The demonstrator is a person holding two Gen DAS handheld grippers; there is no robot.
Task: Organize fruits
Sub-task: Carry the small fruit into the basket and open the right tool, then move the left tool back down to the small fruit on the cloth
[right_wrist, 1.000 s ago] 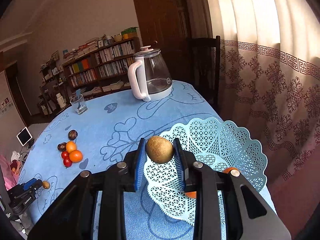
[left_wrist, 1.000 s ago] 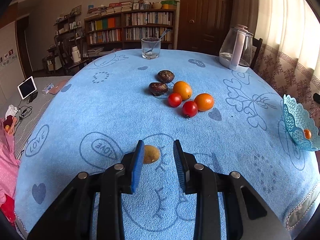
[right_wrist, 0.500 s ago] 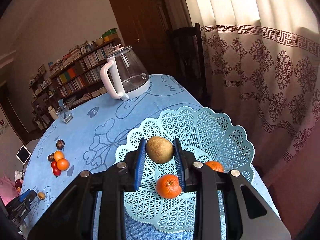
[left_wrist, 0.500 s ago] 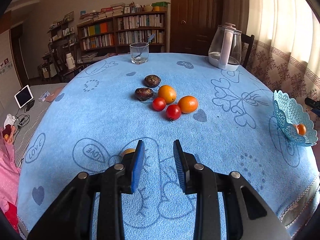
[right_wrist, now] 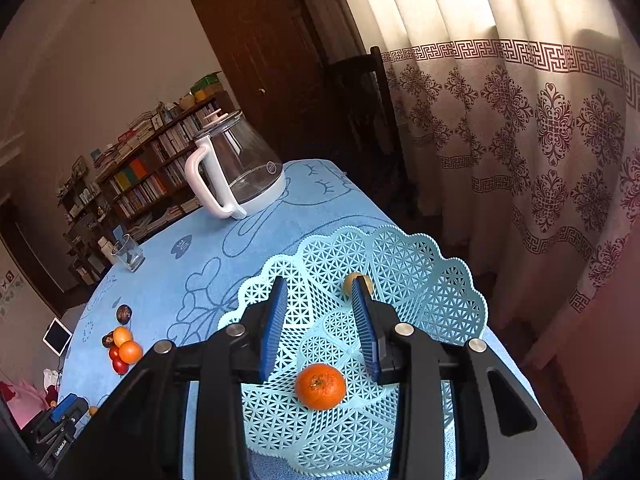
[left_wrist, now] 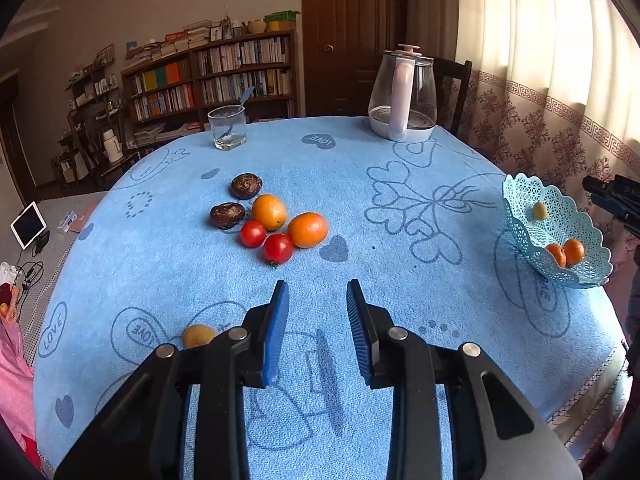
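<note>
My right gripper point(right_wrist: 318, 282) hangs over the light blue lattice basket point(right_wrist: 400, 236). Its jaws are opening and nothing is between them. The round brown fruit point(right_wrist: 352, 280) lies loose in the basket, partly hidden behind the right finger, and an orange point(right_wrist: 320, 385) rests on the basket floor. In the left wrist view my left gripper point(left_wrist: 317, 286) is low over the blue cloth, its pads apart and empty. A small yellow-brown fruit point(left_wrist: 198, 336) sits just left of its left finger. Two oranges point(left_wrist: 307, 230), two tomatoes point(left_wrist: 277, 248) and two dark fruits point(left_wrist: 227, 215) cluster ahead.
A glass kettle point(left_wrist: 402, 96) and a drinking glass point(left_wrist: 227, 126) stand at the far side of the table. The basket point(left_wrist: 520, 200) sits near the right table edge, beside the curtain point(right_wrist: 540, 120). A dark chair stands behind the kettle.
The right gripper moved in over the basket and let go of the brown fruit, which now lies inside. The left gripper shifted right, so the small yellow fruit slid from between its fingers to their left.
</note>
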